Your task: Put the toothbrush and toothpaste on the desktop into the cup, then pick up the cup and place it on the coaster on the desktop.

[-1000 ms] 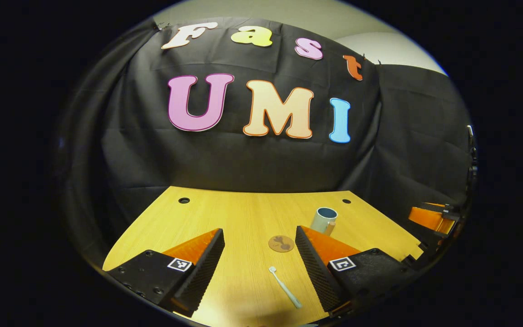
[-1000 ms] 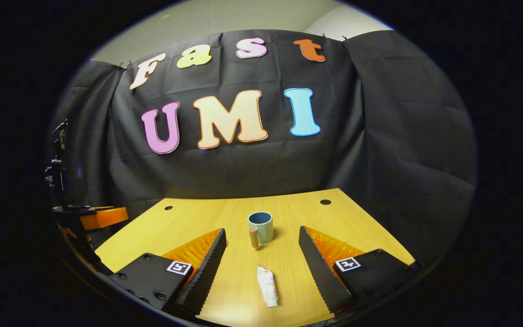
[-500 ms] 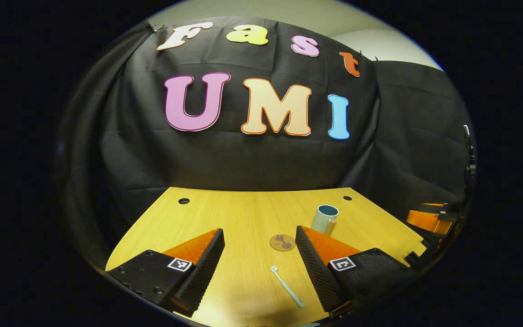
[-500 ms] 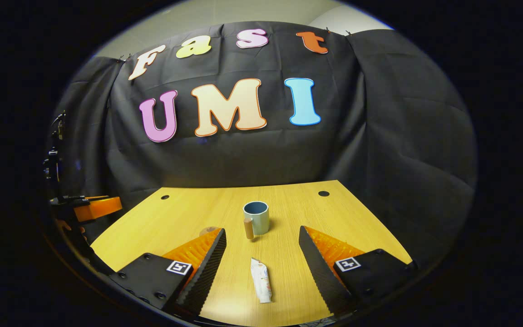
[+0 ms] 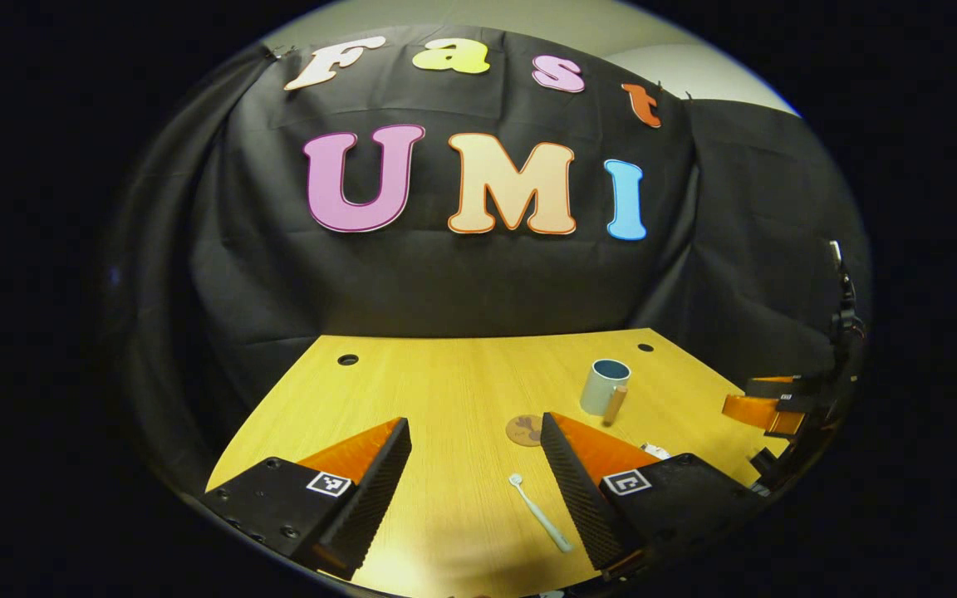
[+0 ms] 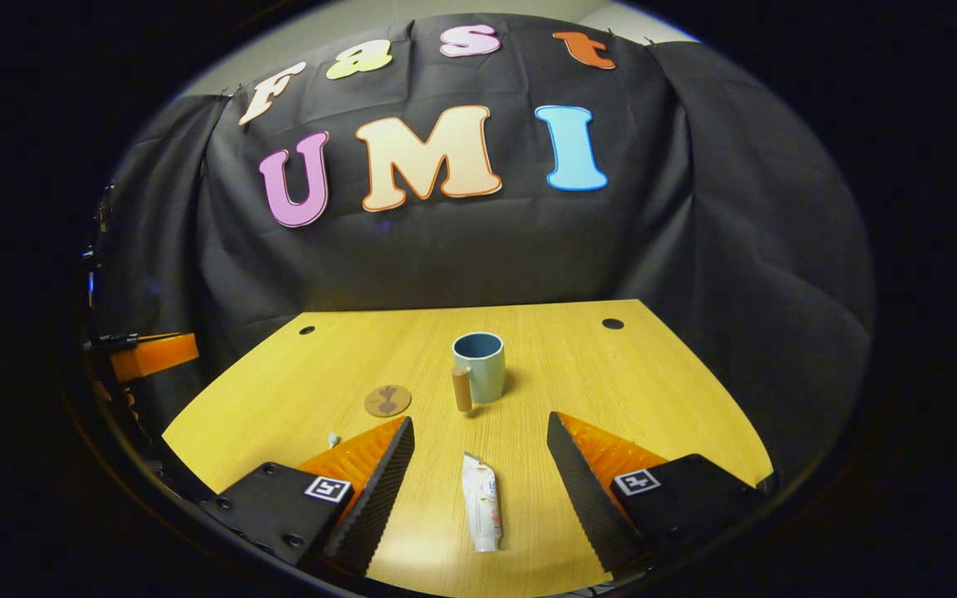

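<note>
With jaws spread wide and empty, both grippers have tipped down over the yellow wooden desk (image 6: 653,390): the left gripper (image 5: 475,482) frames the white toothbrush (image 5: 540,513), the right gripper (image 6: 478,482) the white toothpaste tube (image 6: 481,513), short of the upright blue-lined mug (image 6: 479,366) and round brown coaster (image 6: 387,400).

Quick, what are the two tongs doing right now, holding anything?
Left tongs: open, holding nothing, toothbrush lying between them.
Right tongs: open, holding nothing, toothpaste lying between them.

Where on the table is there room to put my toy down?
The table is bare right of the cup, and at the back left, behind the coaster. The front middle is crowded: toothpaste, toothbrush and both tongs, left and right.
</note>
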Available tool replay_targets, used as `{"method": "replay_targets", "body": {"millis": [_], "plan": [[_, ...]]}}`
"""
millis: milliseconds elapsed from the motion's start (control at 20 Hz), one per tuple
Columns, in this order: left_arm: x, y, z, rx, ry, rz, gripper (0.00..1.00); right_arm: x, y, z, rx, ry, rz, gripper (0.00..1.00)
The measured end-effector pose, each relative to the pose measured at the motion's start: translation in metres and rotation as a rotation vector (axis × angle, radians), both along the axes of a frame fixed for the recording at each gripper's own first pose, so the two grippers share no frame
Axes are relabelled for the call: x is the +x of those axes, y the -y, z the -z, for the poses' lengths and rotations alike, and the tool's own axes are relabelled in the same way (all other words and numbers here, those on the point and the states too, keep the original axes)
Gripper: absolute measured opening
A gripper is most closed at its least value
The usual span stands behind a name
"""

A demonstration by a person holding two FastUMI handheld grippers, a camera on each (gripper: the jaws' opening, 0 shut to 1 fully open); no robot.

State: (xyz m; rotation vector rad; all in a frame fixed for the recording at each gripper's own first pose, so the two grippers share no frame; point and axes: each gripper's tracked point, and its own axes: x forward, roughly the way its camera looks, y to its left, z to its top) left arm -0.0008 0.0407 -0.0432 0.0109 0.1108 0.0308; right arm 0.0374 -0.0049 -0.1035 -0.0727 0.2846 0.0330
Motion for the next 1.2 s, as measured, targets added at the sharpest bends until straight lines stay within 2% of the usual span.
{"method": "replay_targets", "body": {"millis": [150, 200, 350, 400, 500, 550, 600, 650, 700, 850, 950, 1100, 1150, 1200], "plan": [[-0.001, 0.001, -0.001, -0.003, 0.003, -0.03, 0.94, 0.012, -0.002, 0.017, 0.005, -0.053, -0.04, 0.95], [-0.001, 0.0, -0.002, -0.001, 0.005, -0.047, 0.93, 0.017, -0.002, 0.024, 0.0, -0.075, -0.053, 0.99], [0.004, 0.003, -0.002, 0.001, -0.004, -0.09, 0.94, 0.026, 0.0, 0.049, -0.005, -0.156, -0.094, 0.95], [0.005, 0.003, -0.002, 0.002, -0.004, -0.101, 0.94, 0.028, 0.001, 0.057, -0.008, -0.186, -0.104, 0.99], [0.01, 0.006, -0.004, 0.003, -0.008, -0.126, 0.94, 0.033, 0.002, 0.072, -0.018, -0.246, -0.116, 0.99], [0.011, 0.007, -0.002, 0.0, -0.014, -0.135, 0.94, 0.034, 0.002, 0.08, -0.02, -0.272, -0.124, 0.95], [0.013, 0.009, -0.001, -0.004, -0.022, -0.142, 0.94, 0.036, 0.001, 0.086, -0.021, -0.298, -0.136, 0.99], [0.016, 0.011, 0.0, -0.008, -0.028, -0.145, 0.94, 0.037, 0.001, 0.092, -0.023, -0.323, -0.148, 0.95], [0.018, 0.012, 0.001, -0.01, -0.033, -0.15, 0.93, 0.04, 0.001, 0.097, -0.027, -0.343, -0.156, 0.99], [0.021, 0.013, 0.005, -0.023, -0.048, -0.166, 0.94, 0.05, 0.005, 0.117, -0.036, -0.409, -0.163, 0.95], [0.024, 0.012, 0.008, -0.037, -0.054, -0.182, 0.94, 0.054, 0.009, 0.133, -0.033, -0.466, -0.165, 0.99], [0.028, 0.012, 0.013, -0.047, -0.067, -0.206, 0.94, 0.059, 0.014, 0.147, -0.04, -0.511, -0.168, 0.97], [0.029, 0.011, 0.014, -0.048, -0.075, -0.213, 0.94, 0.059, 0.015, 0.152, -0.042, -0.53, -0.17, 0.9], [0.029, 0.011, 0.016, -0.05, -0.082, -0.217, 0.94, 0.06, 0.015, 0.156, -0.042, -0.545, -0.169, 0.87]]}}
